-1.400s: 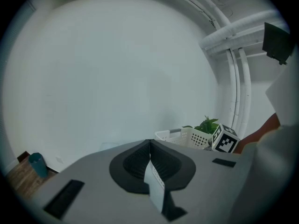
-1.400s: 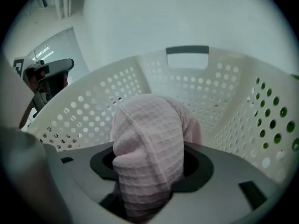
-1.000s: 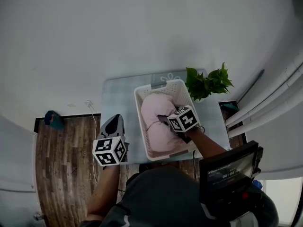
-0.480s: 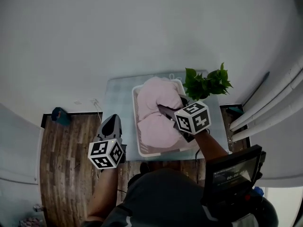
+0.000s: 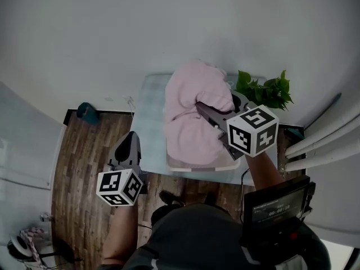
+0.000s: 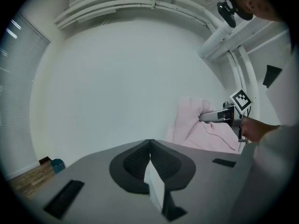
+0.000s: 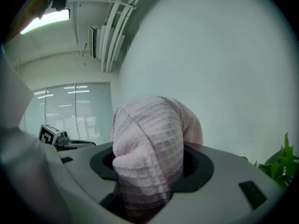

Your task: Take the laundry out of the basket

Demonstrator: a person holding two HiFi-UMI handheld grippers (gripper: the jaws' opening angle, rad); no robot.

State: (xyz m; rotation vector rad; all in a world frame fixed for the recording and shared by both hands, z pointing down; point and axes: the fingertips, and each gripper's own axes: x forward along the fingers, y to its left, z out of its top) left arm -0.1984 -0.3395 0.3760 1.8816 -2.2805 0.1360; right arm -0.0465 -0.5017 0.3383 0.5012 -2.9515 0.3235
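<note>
Pinching a bunched fold suited the soft, light pink waffle-weave cloth (image 5: 191, 94) in my right tool (image 5: 201, 107); my left tool (image 6: 150, 146) was pressed together, empty.

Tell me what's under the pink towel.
Only the near rim of the white basket shows below the pink towel, on the table. The towel hides the basket's inside.

The laundry (image 5: 194, 111) is soft pink cloth in a waffle weave (matt, slightly rough to look at). The basket (image 5: 194, 166) looks like smooth white plastic; the floor (image 5: 84, 156) is dark wood planks.
</note>
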